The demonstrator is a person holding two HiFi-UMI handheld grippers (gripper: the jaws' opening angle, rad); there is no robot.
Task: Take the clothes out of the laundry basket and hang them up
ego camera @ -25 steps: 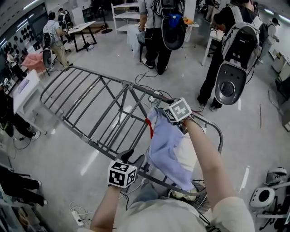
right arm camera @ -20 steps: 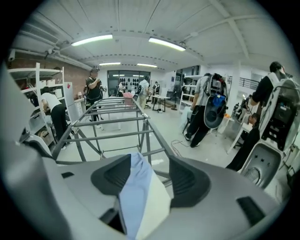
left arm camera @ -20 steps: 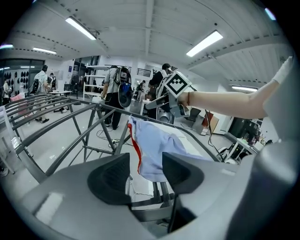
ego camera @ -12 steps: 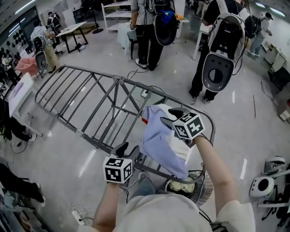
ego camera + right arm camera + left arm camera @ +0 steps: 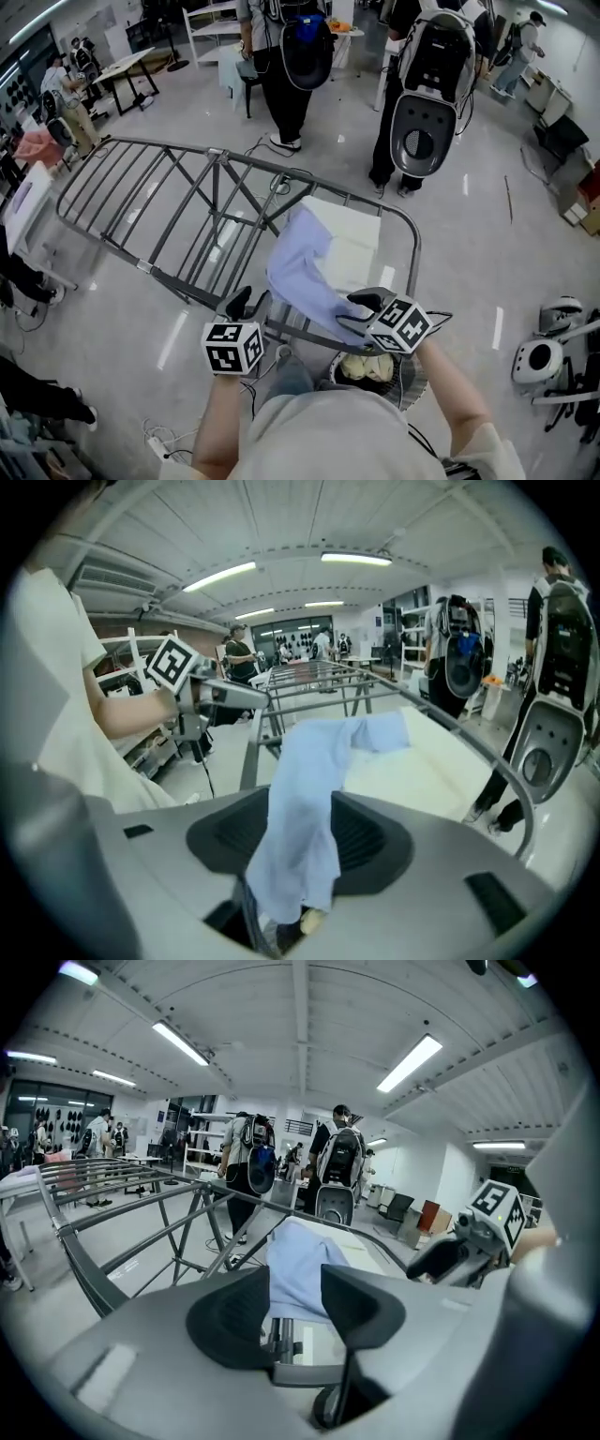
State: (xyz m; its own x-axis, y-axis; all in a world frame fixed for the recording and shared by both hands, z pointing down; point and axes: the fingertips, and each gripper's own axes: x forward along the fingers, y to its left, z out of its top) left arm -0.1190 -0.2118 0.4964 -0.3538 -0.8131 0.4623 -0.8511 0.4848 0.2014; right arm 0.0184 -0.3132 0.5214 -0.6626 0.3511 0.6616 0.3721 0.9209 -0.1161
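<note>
Head view looks down on a grey drying rack (image 5: 159, 144) that runs from ten o'clock to the middle of the frame. A blue garment (image 5: 300, 267) lies draped over the rack's near end, on top of a white cloth (image 5: 352, 234) spread across the bars toward one o'clock.

At five o'clock the right gripper (image 5: 358, 312) sits at the garment's lower hem. In the right gripper view the blue fabric passes between its jaws and fills the gap, both pads against it, with a loose tail hanging below. Those jaws have just been closing, with the garment between them.

At seven o'clock the left gripper (image 5: 246, 302) is just beside the rack's near rail. Its jaws have just been closing too, yet they stand apart with nothing between them. In the left gripper view the rail and the blue fabric show beyond the gap.

A wire laundry basket (image 5: 412, 373) stands at six o'clock, under the rack's near edge, with cream clothes (image 5: 367, 367) in it. Two people with backpacks (image 5: 286, 56) stand on the floor at twelve and one o'clock, past the rack.
</note>
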